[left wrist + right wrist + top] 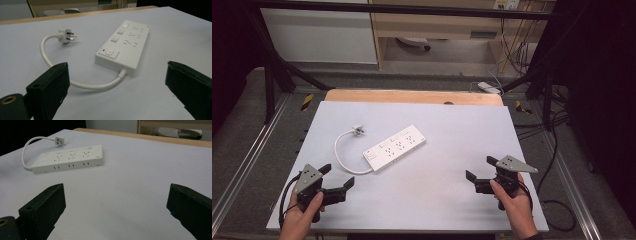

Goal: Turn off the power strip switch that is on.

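White power strip (395, 148) flat on bench (462, 130), left of centre; short cable (341, 155) loops to plug (358, 130) lying beside. Left tool (337, 180) jaws spread, empty, near cable. Right tool (479, 170) spread, empty, well apart from strip.

My table (462, 150) has a pale grey top with a wooden far edge; behind it, grey floor (362, 80) and a wooden shelf unit (437, 25).
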Available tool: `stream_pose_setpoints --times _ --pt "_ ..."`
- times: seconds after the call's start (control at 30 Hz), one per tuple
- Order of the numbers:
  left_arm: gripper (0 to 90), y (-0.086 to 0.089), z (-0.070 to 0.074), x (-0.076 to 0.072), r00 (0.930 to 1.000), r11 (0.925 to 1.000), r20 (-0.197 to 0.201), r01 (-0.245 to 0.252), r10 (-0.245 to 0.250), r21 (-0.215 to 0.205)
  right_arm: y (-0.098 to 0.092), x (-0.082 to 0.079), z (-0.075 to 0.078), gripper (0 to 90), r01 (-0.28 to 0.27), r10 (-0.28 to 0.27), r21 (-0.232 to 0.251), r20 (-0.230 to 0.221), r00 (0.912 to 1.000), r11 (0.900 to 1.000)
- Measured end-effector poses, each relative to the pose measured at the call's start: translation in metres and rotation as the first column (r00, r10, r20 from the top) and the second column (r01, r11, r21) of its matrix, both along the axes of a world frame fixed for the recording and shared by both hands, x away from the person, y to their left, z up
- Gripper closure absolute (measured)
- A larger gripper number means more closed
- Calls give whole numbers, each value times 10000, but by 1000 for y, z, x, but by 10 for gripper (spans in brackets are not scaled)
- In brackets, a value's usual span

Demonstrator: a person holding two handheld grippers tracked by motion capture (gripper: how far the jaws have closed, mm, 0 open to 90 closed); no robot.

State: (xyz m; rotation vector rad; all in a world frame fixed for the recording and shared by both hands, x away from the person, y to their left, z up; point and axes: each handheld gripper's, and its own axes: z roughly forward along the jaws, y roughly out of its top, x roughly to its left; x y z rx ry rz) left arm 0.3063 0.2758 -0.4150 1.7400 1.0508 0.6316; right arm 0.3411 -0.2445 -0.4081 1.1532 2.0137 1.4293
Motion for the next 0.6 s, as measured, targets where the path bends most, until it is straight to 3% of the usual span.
stream_pose_setpoints --times 0.37,0.6 --pt "56 0 0 0 10000 10000 -20 -36 36 8 -6 -2 4 22 78 -78 58 -16 10000 10000" --pt "55 0 0 -1 10000 10000 -33 -34 34 22 -10 -1 16 21 124 -124 -32 61 9999 9999"
